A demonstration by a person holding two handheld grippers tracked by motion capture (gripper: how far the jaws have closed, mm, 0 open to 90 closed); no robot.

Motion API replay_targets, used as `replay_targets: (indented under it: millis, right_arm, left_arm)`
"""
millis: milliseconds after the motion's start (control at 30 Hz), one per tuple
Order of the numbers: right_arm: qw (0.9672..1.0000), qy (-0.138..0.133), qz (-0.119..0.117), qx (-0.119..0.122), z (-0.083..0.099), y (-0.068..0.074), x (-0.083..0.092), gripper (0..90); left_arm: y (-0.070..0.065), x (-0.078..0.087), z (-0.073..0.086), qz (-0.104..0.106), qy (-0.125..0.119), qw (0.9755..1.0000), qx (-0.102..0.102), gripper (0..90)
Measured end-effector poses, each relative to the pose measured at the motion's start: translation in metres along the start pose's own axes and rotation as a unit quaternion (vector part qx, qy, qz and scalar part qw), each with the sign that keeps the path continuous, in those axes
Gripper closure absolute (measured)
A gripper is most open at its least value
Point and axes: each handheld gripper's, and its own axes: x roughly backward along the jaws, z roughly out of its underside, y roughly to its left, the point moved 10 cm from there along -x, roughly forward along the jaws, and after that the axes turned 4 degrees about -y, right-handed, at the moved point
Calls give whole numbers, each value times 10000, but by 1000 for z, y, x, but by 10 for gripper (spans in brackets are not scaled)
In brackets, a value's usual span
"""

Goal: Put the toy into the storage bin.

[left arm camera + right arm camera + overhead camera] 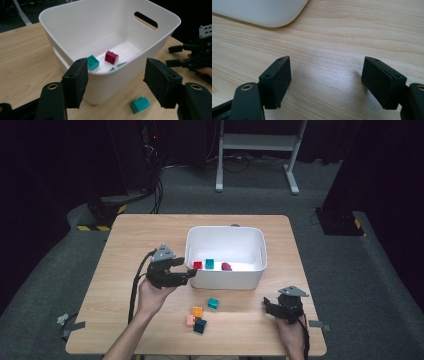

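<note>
Here the work in hand looks like clearing toy bricks off the wooden table (125, 240) into the white bin (225, 280), and that bin serves as the landmark; a red brick (197, 265), a teal brick (209, 263) and a dark magenta brick (226, 266) already lie on its floor near the front wall. The left gripper (190, 268) hangs at the bin's front left corner, its jaws spread with nothing between them; the right gripper (266, 304) rests on the table off the bin's front right corner, jaws likewise spread and empty. Four bricks remain in front of the bin: a loose teal brick (213, 303) nearest its wall; farther out, touching one another, an orange brick (197, 311), a pink brick (190, 320) and a dark teal brick (200, 326). To do the next pick well, I judge the left gripper should take the loose teal one first, since it stands apart from the cluster; come down with the jaws straddling two flat sides, not the studs, and close squarely; then lift clear of the rim before letting go over the bin's floor.
</note>
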Motion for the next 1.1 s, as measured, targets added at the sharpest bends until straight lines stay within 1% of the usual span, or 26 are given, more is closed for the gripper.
replay_targets:
  millis: [67, 100, 167, 267, 300, 367, 400, 433, 500, 533, 567, 633, 667, 767, 900, 1033, 1100]
  right_arm:
    - [10000, -7, 0, -3, 0, 0, 0, 236]
    - [10000, -1, 0, -2, 0, 0, 0, 236]
    - [10000, -1, -2, 0, 0, 0, 0, 236]
    - [10000, -2, -4, 2, 0, 0, 0, 236]
    - [10000, -1, -3, 2, 0, 0, 0, 237]
    - [10000, -7, -3, 1, 0, 0, 0, 237]
    - [10000, 0, 0, 3, 0, 0, 0, 237]
    - [10000, -8, 0, 0, 0, 0, 0, 236]
    - [10000, -8, 1, 0, 0, 0, 0, 237]
    - [10000, -8, 2, 0, 0, 0, 0, 236]
    - [10000, -8, 2, 2, 0, 0, 0, 236]
    - [10000, -9, 1, 2, 0, 0, 0, 236]
    - [10000, -7, 1, 3, 0, 0, 0, 236]
    - [10000, -7, 1, 2, 0, 0, 0, 237]
    - [10000, -7, 0, 2, 0, 0, 0, 236]
    - [10000, -1, 1, 3, 0, 0, 0, 236]
    - [10000, -8, 1, 1, 0, 0, 0, 236]
  left_arm:
    - [-1, 5, 12, 24, -27, 9999, 117, 357]
    - [0, 6, 20, 7, 11, 9999, 148, 357]
    - [-1, 6, 40, -17, 177, 9997, 174, 351]
    - [-1, 7, 57, -39, 231, 9995, 206, 339]
    - [-3, 7, 62, -16, 210, 9994, 273, 338]
    - [-7, 8, 71, 30, 216, 9993, 317, 335]
    - [-11, 9, 74, 86, 229, 9990, 362, 335]
    - [-15, 9, 79, 156, 256, 9989, 363, 333]
    - [-20, 9, 85, 193, 293, 9987, 368, 333]
    - [-22, 9, 88, 189, 275, 9986, 399, 333]
    - [-24, 8, 91, 229, 239, 9984, 468, 334]
    - [-26, 7, 95, 265, 226, 9980, 537, 334]
    - [-27, 6, 97, 244, 223, 9980, 543, 335]
    - [-28, 4, 101, 207, 221, 9981, 530, 336]
    - [-31, 2, 110, 130, 307, 9986, 401, 339]
    - [-35, -1, 118, 188, 364, 9980, 478, 340]
    - [-39, -2, 123, 183, 405, 9980, 448, 342]
